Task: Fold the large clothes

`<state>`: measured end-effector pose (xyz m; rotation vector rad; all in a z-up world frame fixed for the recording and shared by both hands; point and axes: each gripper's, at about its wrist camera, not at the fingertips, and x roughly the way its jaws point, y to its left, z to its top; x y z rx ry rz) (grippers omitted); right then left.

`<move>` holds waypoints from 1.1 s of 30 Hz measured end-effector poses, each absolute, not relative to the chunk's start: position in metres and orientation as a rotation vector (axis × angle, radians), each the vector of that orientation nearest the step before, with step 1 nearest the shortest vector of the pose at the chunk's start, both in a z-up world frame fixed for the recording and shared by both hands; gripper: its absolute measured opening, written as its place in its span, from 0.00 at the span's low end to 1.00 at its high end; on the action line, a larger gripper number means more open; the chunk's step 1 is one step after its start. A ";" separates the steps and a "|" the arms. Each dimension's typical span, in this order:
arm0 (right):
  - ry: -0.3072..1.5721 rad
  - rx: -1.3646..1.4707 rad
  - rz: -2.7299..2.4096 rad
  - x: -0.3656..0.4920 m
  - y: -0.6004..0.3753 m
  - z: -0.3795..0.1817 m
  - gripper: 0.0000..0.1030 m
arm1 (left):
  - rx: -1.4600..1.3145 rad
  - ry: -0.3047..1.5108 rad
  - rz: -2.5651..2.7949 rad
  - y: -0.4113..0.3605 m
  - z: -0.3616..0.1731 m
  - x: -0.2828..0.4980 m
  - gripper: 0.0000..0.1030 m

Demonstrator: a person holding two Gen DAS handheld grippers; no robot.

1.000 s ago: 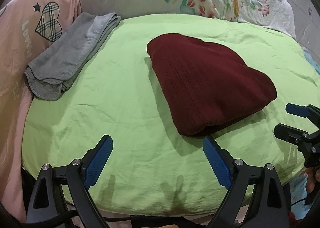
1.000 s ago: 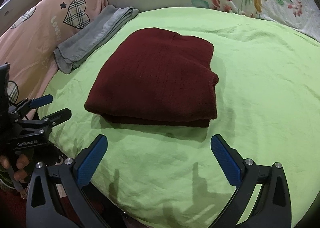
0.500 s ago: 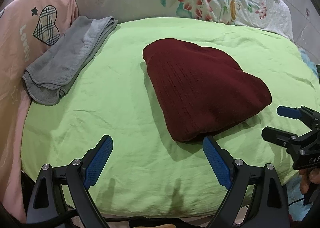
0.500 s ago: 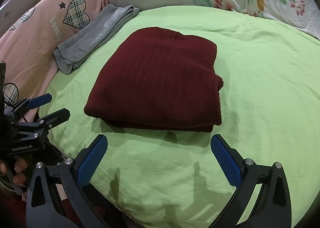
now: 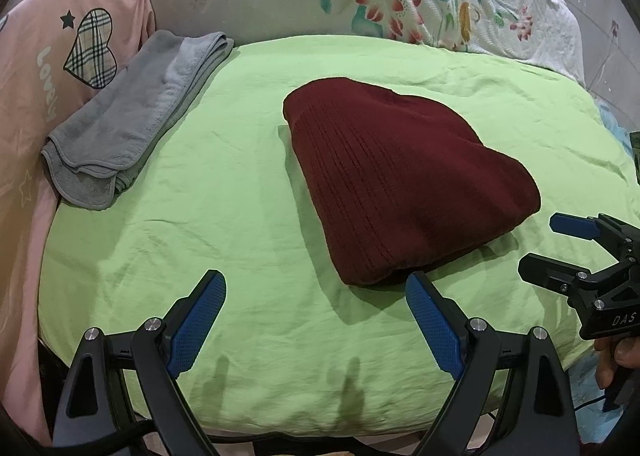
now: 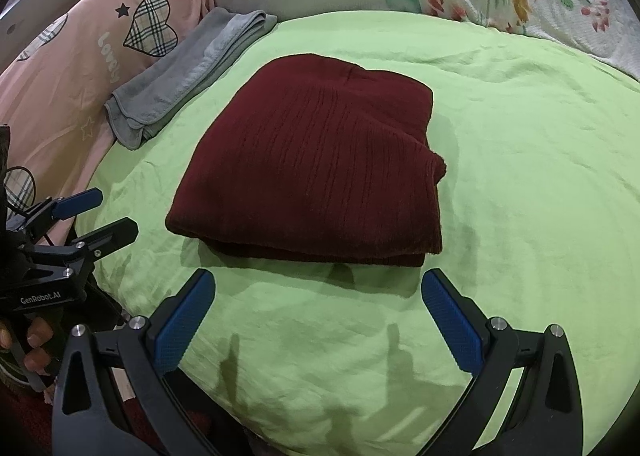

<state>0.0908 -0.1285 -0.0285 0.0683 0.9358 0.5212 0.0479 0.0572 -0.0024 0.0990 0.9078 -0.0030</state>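
Sweater (image 6: pixel 312 172) sits folded mid-bed (image 6: pixel 540 216), at 12 o'clock from both tongs. Left tongs (image 5: pixel 316 326) and right tongs (image 6: pixel 318 322) spread, empty. Fold looks finished; if tidying, square the loose 3 o'clock edge, lift clear.

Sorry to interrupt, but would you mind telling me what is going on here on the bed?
A person holds a two-finger tool in each hand over a green sheet. A dark red knit garment lies folded into a compact stack on it, touched by neither tool. The left tool and the right tool are both open and empty, just short of the garment's near edge. A folded grey towel lies apart to the left, beside a pink pillow.
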 end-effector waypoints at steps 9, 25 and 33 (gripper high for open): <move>0.937 0.071 0.521 0.091 -0.129 -0.027 1.00 | 0.095 0.907 -0.001 0.057 -0.001 0.047 0.89; 0.937 0.072 0.519 0.090 -0.128 -0.027 1.00 | 0.095 0.907 -0.002 0.055 -0.001 0.046 0.89; 0.934 0.067 0.525 0.090 -0.127 -0.025 1.00 | 0.096 0.907 -0.006 0.056 0.000 0.047 0.89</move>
